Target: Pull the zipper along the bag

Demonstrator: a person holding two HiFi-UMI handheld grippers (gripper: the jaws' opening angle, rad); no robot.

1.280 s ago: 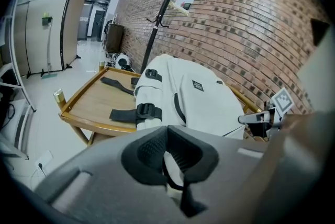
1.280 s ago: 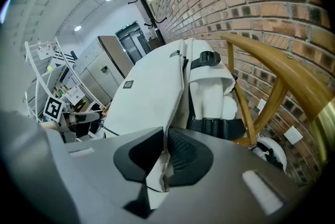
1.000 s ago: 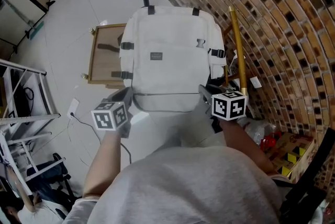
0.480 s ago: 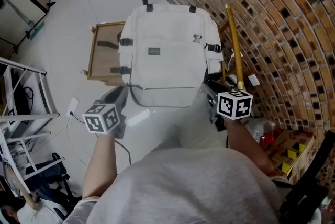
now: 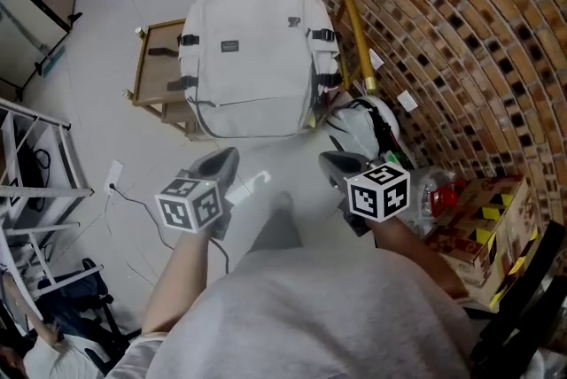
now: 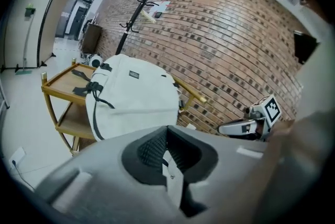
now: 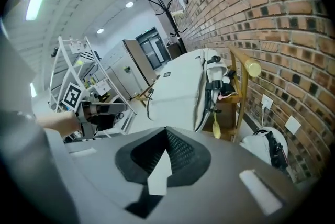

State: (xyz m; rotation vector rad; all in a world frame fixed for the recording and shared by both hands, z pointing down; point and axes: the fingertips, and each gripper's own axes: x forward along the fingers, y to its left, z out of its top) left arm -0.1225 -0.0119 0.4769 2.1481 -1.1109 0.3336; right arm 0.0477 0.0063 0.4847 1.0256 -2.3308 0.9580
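Note:
A white backpack point(image 5: 252, 58) lies on a wooden cart point(image 5: 146, 72), with a dark zipper line point(image 5: 252, 135) curving along its near edge. My left gripper point(image 5: 225, 159) hangs over the floor in front of the bag, apart from it, jaws shut on nothing. My right gripper point(image 5: 331, 161) hovers level with it to the right, also shut and empty. The left gripper view has the backpack point(image 6: 133, 94) ahead of the left gripper point(image 6: 167, 134). In the right gripper view the backpack point(image 7: 178, 87) lies beyond the right gripper point(image 7: 166, 136).
A brick wall point(image 5: 443, 23) runs along the right, with a yellow pole point(image 5: 354, 32) beside the cart. A white helmet-like object point(image 5: 365, 125) and a cardboard box point(image 5: 483, 218) sit on the floor at right. A metal rack point(image 5: 35, 191) stands left, and a cable point(image 5: 133, 200) trails over the floor.
Both grippers have drawn back from the bag's near edge, and a strip of floor now separates them from it. The bag sits farther up the head view.

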